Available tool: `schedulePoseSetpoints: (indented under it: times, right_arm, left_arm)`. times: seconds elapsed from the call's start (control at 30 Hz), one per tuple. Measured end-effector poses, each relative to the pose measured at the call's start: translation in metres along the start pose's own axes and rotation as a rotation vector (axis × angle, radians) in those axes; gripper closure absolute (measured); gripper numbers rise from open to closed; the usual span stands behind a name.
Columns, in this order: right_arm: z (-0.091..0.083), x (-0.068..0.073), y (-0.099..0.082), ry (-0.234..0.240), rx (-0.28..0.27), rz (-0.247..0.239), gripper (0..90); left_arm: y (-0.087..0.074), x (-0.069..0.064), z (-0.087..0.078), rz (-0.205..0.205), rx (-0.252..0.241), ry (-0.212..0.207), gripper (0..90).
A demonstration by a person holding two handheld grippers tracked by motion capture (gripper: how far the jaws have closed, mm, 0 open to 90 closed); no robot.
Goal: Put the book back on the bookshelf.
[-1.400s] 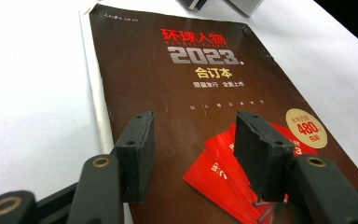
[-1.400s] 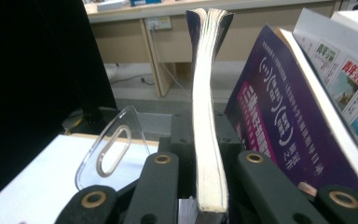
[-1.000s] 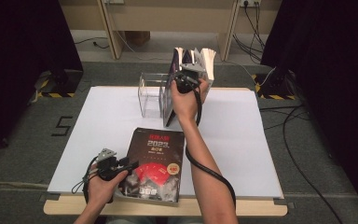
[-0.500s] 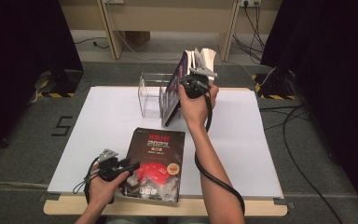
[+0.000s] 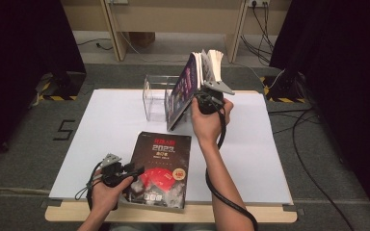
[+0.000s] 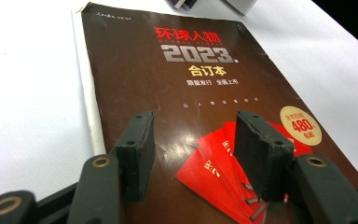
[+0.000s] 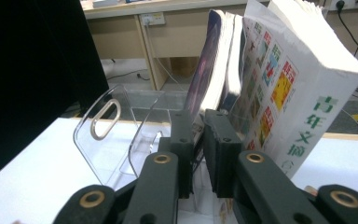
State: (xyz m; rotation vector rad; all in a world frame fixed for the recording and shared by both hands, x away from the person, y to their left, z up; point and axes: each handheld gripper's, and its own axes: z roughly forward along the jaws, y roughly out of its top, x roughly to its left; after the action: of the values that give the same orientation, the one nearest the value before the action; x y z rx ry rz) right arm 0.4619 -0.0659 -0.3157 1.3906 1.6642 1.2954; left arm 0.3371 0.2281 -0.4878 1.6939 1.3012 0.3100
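Note:
My right gripper is shut on the lower edge of a purple-covered magazine, and its jaws have just been closing on those pages. The magazine tilts left, its lower corner near the table beside a clear acrylic rack. A thick white book leans against the magazine's right side, outside the jaws. A dark book with red fans on its cover lies flat at the table's near edge. My left gripper stands open just over that cover.
The white table top stretches out to the right of my right arm. Wooden furniture legs and cables stand on the floor beyond the far edge. A black cable trails from each gripper along the forearms.
My right hand has drawn the magazine and white book away from the rack, toward the near right, and they now tilt more to the left. The left hand has stayed still.

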Motion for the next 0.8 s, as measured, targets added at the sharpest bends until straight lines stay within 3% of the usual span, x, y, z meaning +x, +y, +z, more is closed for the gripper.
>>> schedulePoseSetpoints:
  times: [0.2,0.8]
  right_arm:
    - [0.005,-0.002,-0.006,0.004,0.034,0.003,86.7]
    - [0.016,-0.008,-0.001,-0.026,0.036,0.019,86.7]
  left_arm:
    - [0.0,0.0,0.0,0.002,-0.001,-0.001,47.4]
    - [0.0,0.0,-0.001,0.0,-0.006,-0.003,47.4]
